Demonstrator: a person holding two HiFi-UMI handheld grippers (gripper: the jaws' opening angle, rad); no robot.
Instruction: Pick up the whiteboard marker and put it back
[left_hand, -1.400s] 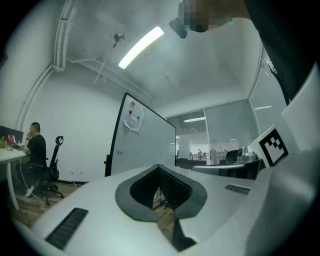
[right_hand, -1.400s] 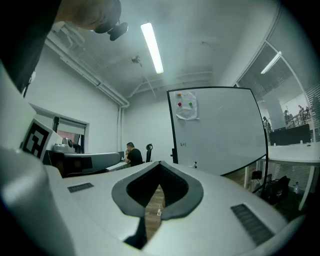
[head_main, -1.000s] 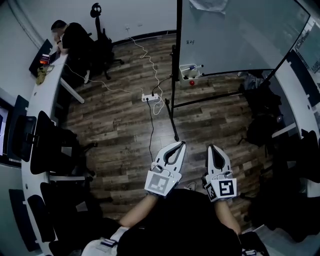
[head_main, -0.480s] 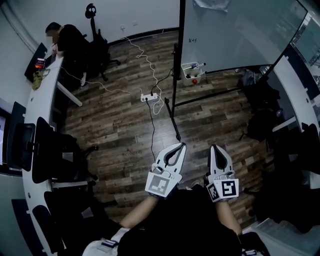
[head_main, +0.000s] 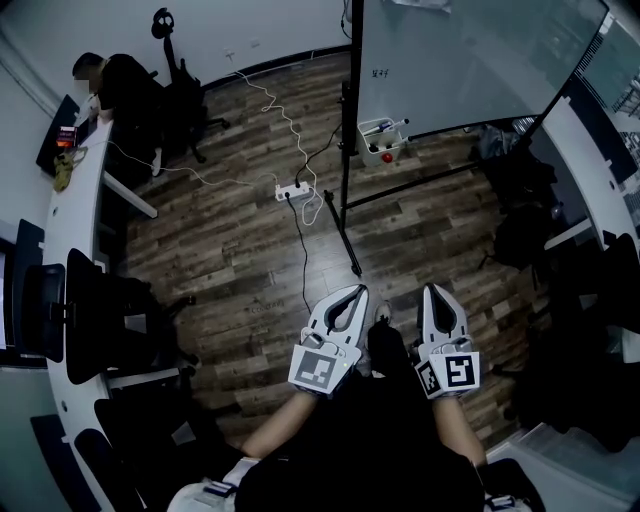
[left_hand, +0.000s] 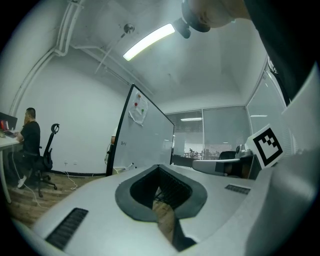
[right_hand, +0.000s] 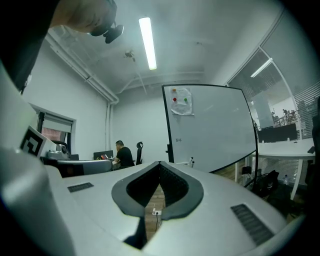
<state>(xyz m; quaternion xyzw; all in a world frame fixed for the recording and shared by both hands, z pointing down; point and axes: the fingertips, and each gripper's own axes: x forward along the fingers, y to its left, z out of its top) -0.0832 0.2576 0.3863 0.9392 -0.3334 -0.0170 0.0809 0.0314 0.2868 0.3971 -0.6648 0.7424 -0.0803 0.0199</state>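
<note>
Since the person had taken a step toward the whiteboard (head_main: 470, 60) during the last second, a dark shoe (head_main: 386, 346) now showed between the two grippers, where before only the wooden floor (head_main: 240, 260) was seen. The white power strip (head_main: 291, 190) lying on the floor left of the whiteboard's stand had also slid a little in the head view. The left gripper (head_main: 357, 291) and the right gripper (head_main: 432, 291) stayed side by side, well apart from the whiteboard. On each one the fingers met at their tips, and nothing was held in the hollow behind them. The whiteboard marker (head_main: 390, 126) seemed to lie in the small white holder (head_main: 380, 142) at the whiteboard's lower left corner, though it was too small to be sure. I judged this was only the approach, and the picking up had not yet begun.
</note>
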